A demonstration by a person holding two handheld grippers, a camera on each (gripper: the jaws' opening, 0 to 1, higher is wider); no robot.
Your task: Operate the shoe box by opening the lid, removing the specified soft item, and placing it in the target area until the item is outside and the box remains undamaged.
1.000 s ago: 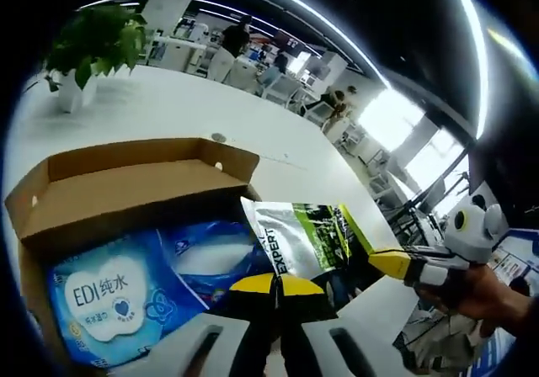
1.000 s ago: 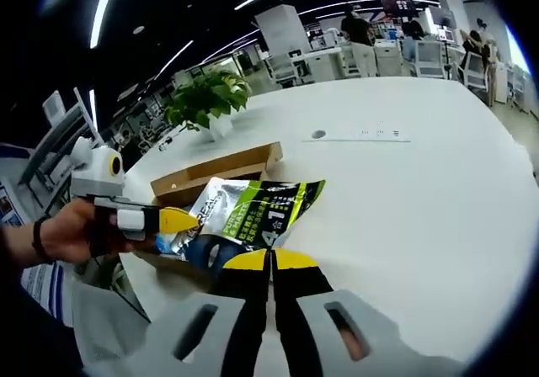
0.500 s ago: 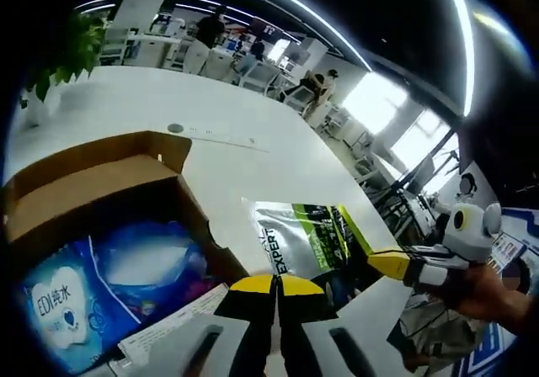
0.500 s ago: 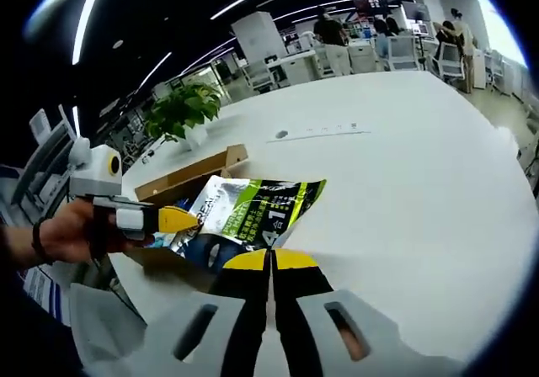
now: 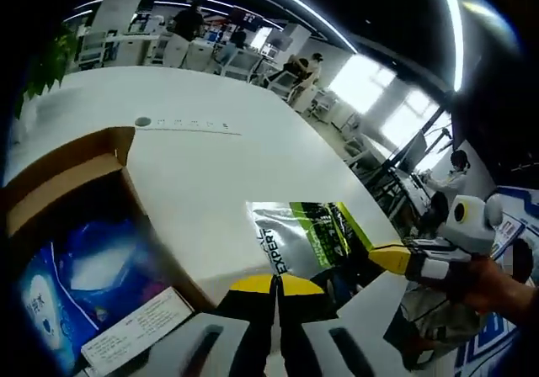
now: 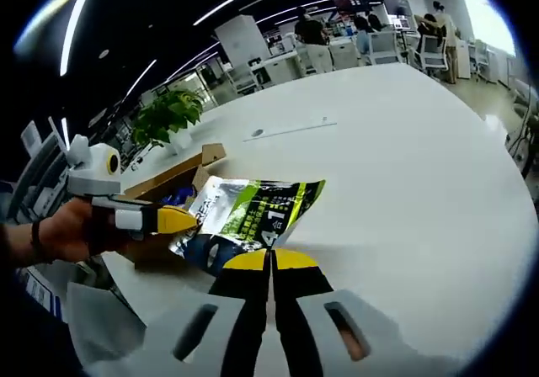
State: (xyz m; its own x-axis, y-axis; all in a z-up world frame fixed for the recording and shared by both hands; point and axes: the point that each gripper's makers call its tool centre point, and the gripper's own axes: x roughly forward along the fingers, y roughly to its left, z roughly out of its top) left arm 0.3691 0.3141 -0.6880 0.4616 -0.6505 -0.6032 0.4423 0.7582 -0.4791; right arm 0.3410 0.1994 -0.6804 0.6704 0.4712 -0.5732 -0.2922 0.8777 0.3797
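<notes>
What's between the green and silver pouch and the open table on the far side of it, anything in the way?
Nothing visible. Both grippers, left and right, are shut on the pouch, which is out past the open box. The white table beyond it looks bare apart from a flat round fitting. The plant stands off to the side.

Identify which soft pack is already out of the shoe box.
The silver-and-green pouch, pinched between the left gripper and right gripper over the white table. The blue wet-wipes pack lies inside the shoe box.
</notes>
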